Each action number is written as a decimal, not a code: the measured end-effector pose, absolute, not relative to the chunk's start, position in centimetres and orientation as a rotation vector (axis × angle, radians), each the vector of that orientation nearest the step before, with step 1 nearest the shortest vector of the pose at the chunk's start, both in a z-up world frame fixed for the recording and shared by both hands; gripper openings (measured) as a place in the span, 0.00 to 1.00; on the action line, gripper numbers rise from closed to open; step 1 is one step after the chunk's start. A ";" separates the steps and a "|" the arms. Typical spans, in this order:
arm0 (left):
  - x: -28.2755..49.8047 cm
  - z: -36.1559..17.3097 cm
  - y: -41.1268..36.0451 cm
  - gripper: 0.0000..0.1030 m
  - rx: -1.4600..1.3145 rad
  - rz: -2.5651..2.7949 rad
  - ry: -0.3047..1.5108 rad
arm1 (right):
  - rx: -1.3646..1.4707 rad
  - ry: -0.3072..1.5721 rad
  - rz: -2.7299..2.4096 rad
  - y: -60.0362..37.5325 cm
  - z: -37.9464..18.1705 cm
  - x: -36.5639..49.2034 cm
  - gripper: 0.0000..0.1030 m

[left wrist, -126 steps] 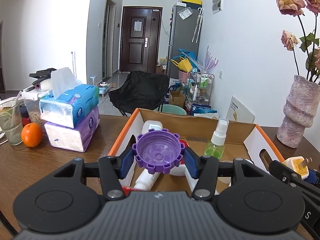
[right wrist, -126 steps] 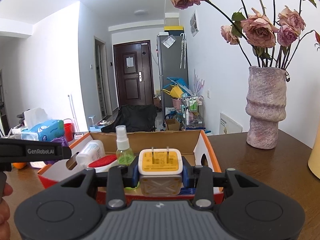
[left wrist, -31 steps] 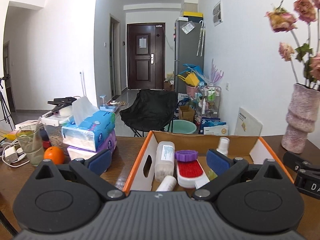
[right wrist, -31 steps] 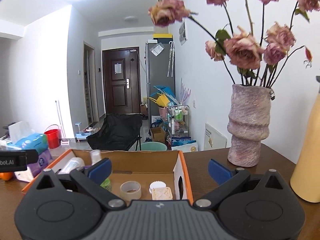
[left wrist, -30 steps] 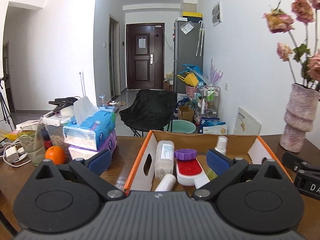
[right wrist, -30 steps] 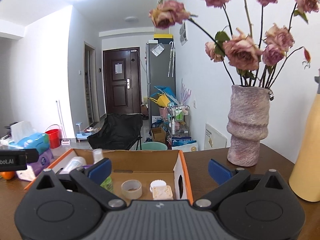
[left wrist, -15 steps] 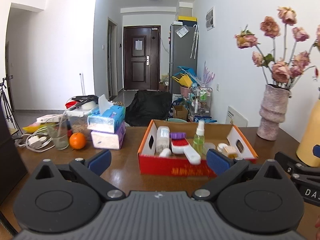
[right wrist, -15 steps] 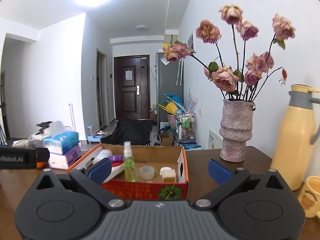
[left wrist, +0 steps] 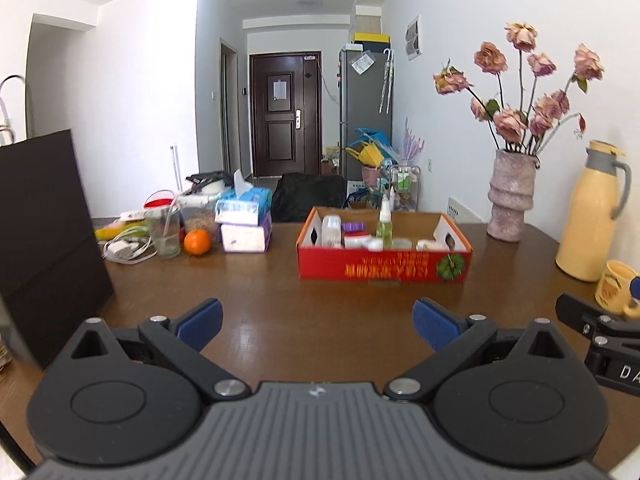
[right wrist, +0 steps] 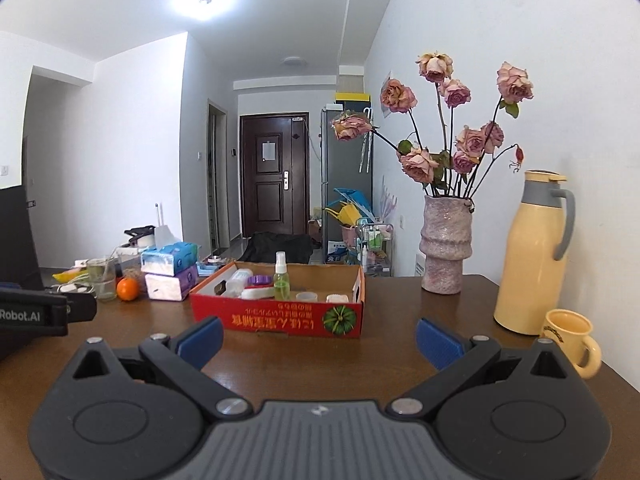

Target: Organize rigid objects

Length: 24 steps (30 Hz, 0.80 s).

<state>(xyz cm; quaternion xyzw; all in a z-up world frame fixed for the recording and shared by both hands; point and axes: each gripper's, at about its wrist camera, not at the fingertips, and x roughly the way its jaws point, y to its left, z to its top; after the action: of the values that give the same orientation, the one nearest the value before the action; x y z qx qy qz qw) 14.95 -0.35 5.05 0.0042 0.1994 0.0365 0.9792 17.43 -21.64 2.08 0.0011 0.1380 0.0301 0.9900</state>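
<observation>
A red cardboard box [left wrist: 384, 266] [right wrist: 280, 318] stands on the brown table. Inside it are a white bottle [left wrist: 331, 230], a purple cap [left wrist: 352, 227], a green spray bottle [left wrist: 385, 228] [right wrist: 281, 278], a tape roll [right wrist: 306, 297] and a yellow charger [right wrist: 337, 298]. My left gripper [left wrist: 318, 324] hangs open well in front of the box, with nothing between its blue pads. My right gripper [right wrist: 320, 342] is open too, in front of the box's right part and holding nothing.
Tissue packs [left wrist: 244, 224], an orange [left wrist: 197, 242], a glass [left wrist: 163, 236] and cables lie at the left. A black bag [left wrist: 44, 216] stands at the near left. A vase of roses [right wrist: 444, 256], a yellow flask [right wrist: 532, 256] and a mug [right wrist: 570, 336] line the right side.
Both grippers have pulled back from the box, which now looks smaller and farther. The purple cap and the charger held 4 seconds ago now lie in the box.
</observation>
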 end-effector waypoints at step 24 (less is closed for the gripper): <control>3.6 3.3 -0.9 1.00 0.014 0.057 0.389 | -0.036 0.254 0.063 -21.8 1.5 4.3 1.00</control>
<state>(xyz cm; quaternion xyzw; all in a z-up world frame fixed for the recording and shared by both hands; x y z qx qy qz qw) 3.60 -0.86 3.30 0.0071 0.1935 0.0284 0.9807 4.31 -21.76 1.53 -0.0182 0.1265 0.0315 0.9913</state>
